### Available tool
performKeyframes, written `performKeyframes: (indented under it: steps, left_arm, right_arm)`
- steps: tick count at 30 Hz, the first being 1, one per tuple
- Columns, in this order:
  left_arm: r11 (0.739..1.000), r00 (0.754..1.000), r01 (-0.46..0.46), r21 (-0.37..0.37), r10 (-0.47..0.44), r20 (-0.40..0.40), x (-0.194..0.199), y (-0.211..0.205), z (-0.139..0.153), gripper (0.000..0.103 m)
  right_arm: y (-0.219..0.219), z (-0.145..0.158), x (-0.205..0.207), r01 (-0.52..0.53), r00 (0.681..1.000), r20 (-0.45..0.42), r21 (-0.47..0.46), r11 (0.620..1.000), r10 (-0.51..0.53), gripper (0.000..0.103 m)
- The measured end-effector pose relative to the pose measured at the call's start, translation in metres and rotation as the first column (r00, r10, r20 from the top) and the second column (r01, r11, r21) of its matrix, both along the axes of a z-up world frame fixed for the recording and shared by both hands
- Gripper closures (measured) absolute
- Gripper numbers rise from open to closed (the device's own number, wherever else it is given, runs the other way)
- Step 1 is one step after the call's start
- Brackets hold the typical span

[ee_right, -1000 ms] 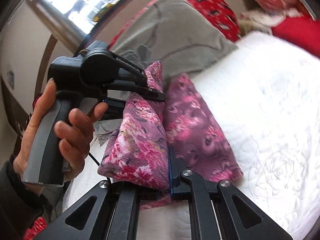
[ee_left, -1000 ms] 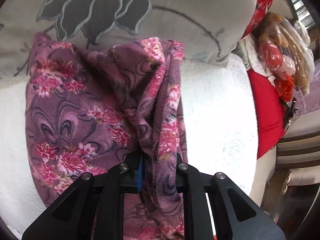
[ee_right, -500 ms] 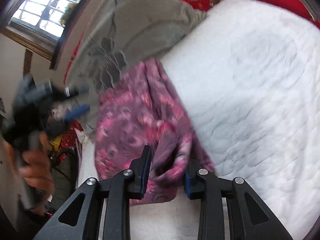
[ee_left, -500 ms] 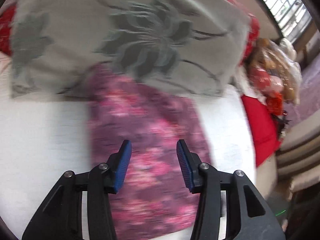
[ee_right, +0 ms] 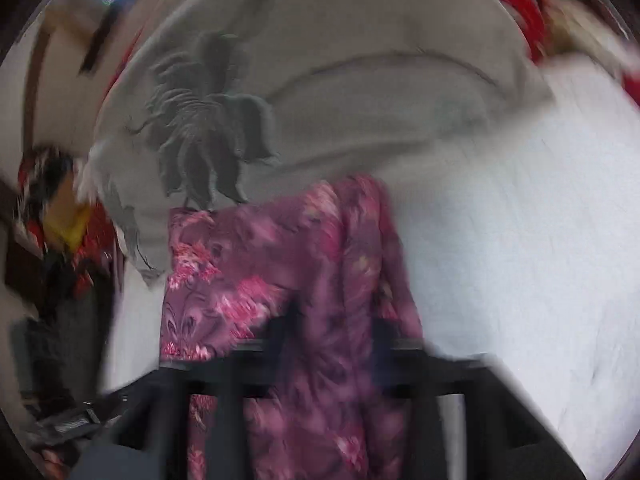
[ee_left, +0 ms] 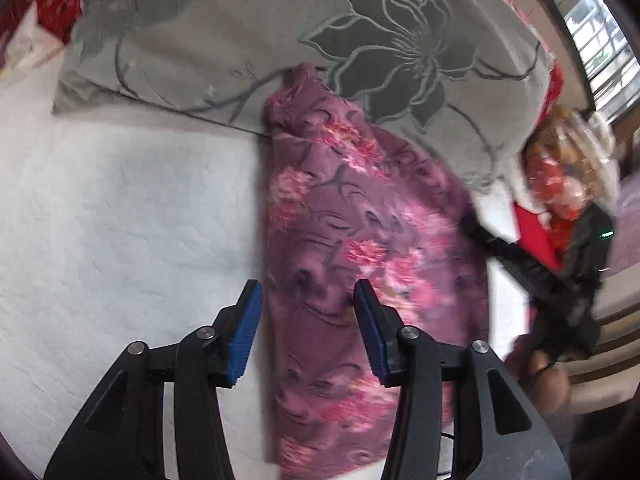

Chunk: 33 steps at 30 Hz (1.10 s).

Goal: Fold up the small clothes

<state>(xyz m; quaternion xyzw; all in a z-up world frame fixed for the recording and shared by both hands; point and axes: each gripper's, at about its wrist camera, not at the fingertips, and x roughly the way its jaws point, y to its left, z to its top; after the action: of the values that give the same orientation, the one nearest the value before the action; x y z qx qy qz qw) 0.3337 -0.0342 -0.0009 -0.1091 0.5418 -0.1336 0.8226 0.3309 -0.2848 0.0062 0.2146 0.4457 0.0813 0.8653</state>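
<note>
White quilted bedspread (ee_left: 120,220), soft purple floral garment (ee_left: 360,240), embroidered grey pillow (ee_left: 260,20)

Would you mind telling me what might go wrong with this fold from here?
1. The right hand-held gripper is shut on the purple floral garment; pulling may undo the fold.
2. The garment's top overlaps the grey pillow and may snag.
3. The left hand-held gripper, jaws opening, holds nothing down.
</note>
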Motion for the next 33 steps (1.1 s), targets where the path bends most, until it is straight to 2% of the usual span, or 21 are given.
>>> performKeyframes:
  steps: [1, 2, 3, 4, 6, 7, 8, 10, 13, 14, 15, 16, 17, 19, 20, 24, 27, 29, 30, 32, 33]
  left_arm:
    - [1.0, 1.0, 0.001, 0.03, -0.001, 0.004, 0.003, -0.005, -0.005, 0.049]
    - [0.998, 1.0, 0.007, 0.059, -0.007, -0.003, 0.005, -0.008, -0.013, 0.044]
    - [0.997, 1.0, 0.008, 0.071, -0.007, -0.02, 0.006, -0.009, -0.019, 0.044]
    - [0.998, 1.0, 0.002, 0.069, 0.0, -0.026, 0.006, -0.008, -0.02, 0.044]
    - [0.998, 1.0, -0.006, 0.059, 0.006, -0.005, -0.001, -0.003, -0.013, 0.045]
    - [0.997, 1.0, -0.004, 0.072, 0.004, 0.002, -0.007, -0.001, -0.009, 0.045]
    - [0.996, 1.0, -0.006, 0.089, 0.005, 0.01, -0.014, 0.0, -0.005, 0.045]
    - [0.995, 0.999, -0.017, 0.1, 0.013, 0.035, -0.029, 0.001, 0.0, 0.045]
    - [0.991, 0.998, -0.026, 0.128, 0.019, 0.059, -0.047, 0.001, -0.004, 0.044]
    - [0.99, 0.998, -0.027, 0.136, 0.019, 0.058, -0.051, 0.001, -0.008, 0.044]
    - [0.99, 0.998, -0.025, 0.142, 0.017, 0.053, -0.052, -0.001, -0.009, 0.044]
    - [0.989, 0.999, -0.022, 0.146, 0.015, 0.048, -0.053, -0.001, -0.008, 0.044]
    - [0.988, 0.999, -0.024, 0.154, 0.016, 0.051, -0.055, -0.001, -0.006, 0.044]
    - [0.984, 0.998, -0.021, 0.177, 0.009, 0.069, -0.057, -0.002, -0.001, 0.044]
    - [0.982, 0.998, -0.018, 0.188, 0.005, 0.069, -0.058, -0.002, 0.0, 0.044]
    - [0.982, 0.998, -0.023, 0.187, 0.011, 0.063, -0.061, -0.001, 0.003, 0.044]
    - [0.982, 0.998, -0.023, 0.187, 0.011, 0.065, -0.067, 0.004, 0.005, 0.044]
    - [0.981, 0.998, -0.016, 0.194, 0.004, 0.063, -0.066, -0.002, 0.006, 0.044]
    - [0.981, 0.998, -0.013, 0.195, 0.001, 0.061, -0.07, 0.0, 0.008, 0.044]
    - [0.981, 0.999, -0.004, 0.193, -0.006, 0.052, -0.074, -0.003, 0.007, 0.044]
    - [0.984, 0.999, 0.003, 0.181, -0.011, 0.047, -0.078, 0.0, 0.006, 0.044]
  right_arm:
    - [-0.002, -0.003, 0.001, 0.018, 1.0, 0.007, -0.006, 1.0, -0.018, 0.096]
    - [-0.005, -0.011, 0.006, 0.042, 0.999, -0.023, -0.017, 0.999, -0.042, 0.096]
    - [-0.007, -0.032, 0.013, 0.048, 0.993, -0.109, -0.04, 0.998, -0.052, 0.096]
    - [-0.009, -0.041, 0.013, 0.049, 0.989, -0.139, -0.038, 0.998, -0.054, 0.094]
    - [-0.016, -0.032, 0.002, 0.071, 0.992, -0.104, 0.007, 0.997, -0.07, 0.091]
    - [-0.017, -0.025, -0.004, 0.073, 0.993, -0.098, 0.017, 0.997, -0.071, 0.083]
    - [-0.019, -0.018, -0.013, 0.065, 0.994, -0.085, 0.033, 0.997, -0.062, 0.083]
    - [-0.021, -0.003, -0.037, 0.011, 1.0, -0.025, 0.074, 0.997, -0.009, 0.082]
    - [-0.019, -0.001, -0.068, -0.052, 0.999, 0.015, 0.05, 0.997, 0.051, 0.076]
    - [-0.016, -0.007, -0.074, -0.062, 0.998, 0.002, 0.013, 0.998, 0.062, 0.076]
    - [-0.016, -0.019, -0.077, -0.071, 0.996, -0.054, -0.056, 0.996, 0.068, 0.076]
    - [-0.014, -0.031, -0.074, -0.078, 0.993, -0.1, -0.08, 0.994, 0.07, 0.078]
    - [-0.018, -0.04, -0.076, -0.074, 0.991, -0.116, -0.071, 0.995, 0.066, 0.082]
    - [-0.026, -0.031, -0.087, -0.021, 0.996, -0.083, -0.032, 0.999, 0.018, 0.082]
    - [-0.027, -0.025, -0.092, -0.01, 0.998, -0.067, -0.029, 1.0, 0.008, 0.075]
    - [-0.026, -0.003, -0.118, -0.035, 0.999, 0.009, -0.007, 0.999, 0.035, 0.075]
    - [-0.023, -0.006, -0.126, -0.04, 0.999, -0.008, -0.018, 0.999, 0.04, 0.073]
    - [-0.023, -0.009, -0.128, -0.035, 0.999, -0.042, -0.045, 0.998, 0.033, 0.065]
    - [-0.025, -0.018, -0.133, -0.031, 0.996, -0.085, -0.055, 0.998, 0.026, 0.063]
    - [-0.029, -0.029, -0.143, -0.034, 0.992, -0.119, -0.031, 0.999, 0.03, 0.064]
    - [-0.028, -0.027, -0.151, -0.04, 0.994, -0.102, -0.022, 0.999, 0.038, 0.068]
